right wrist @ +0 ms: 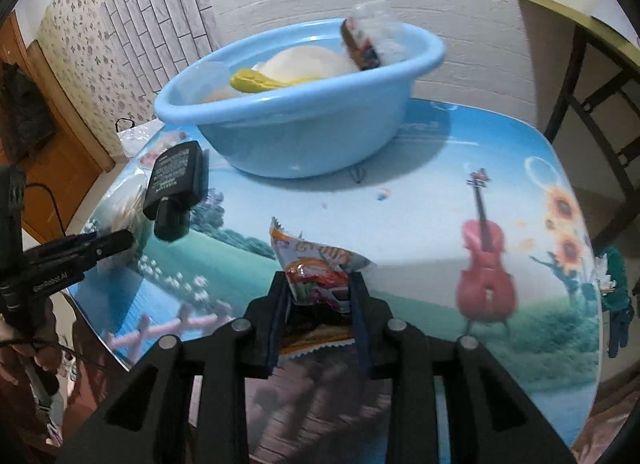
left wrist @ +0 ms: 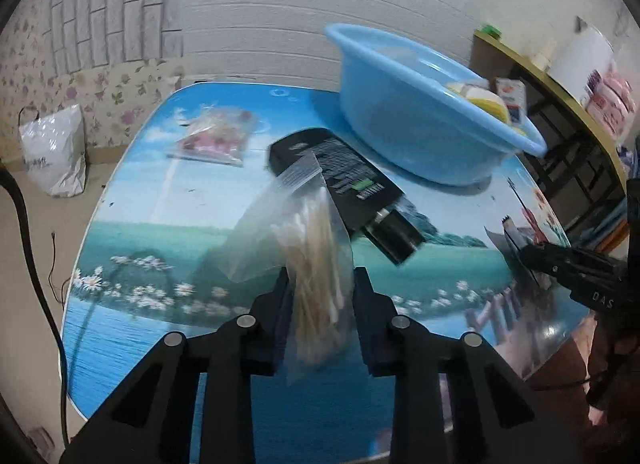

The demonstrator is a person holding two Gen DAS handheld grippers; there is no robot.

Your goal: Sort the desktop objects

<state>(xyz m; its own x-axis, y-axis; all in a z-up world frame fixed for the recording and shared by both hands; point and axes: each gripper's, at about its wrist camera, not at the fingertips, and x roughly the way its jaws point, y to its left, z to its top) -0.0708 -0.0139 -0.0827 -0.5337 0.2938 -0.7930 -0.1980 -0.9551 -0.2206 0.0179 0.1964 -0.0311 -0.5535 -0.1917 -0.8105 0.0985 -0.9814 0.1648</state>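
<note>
Swab bag [left wrist: 308,264] between left gripper [left wrist: 322,284] fingers

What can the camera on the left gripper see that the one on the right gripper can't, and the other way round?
Only the left view shows the left gripper shut on a bag of cotton swabs, plus a pink packet farther back on the table. Only the right view shows the right gripper shut on a snack packet and the printed cello. Both show the blue basin and the black tube.
</note>
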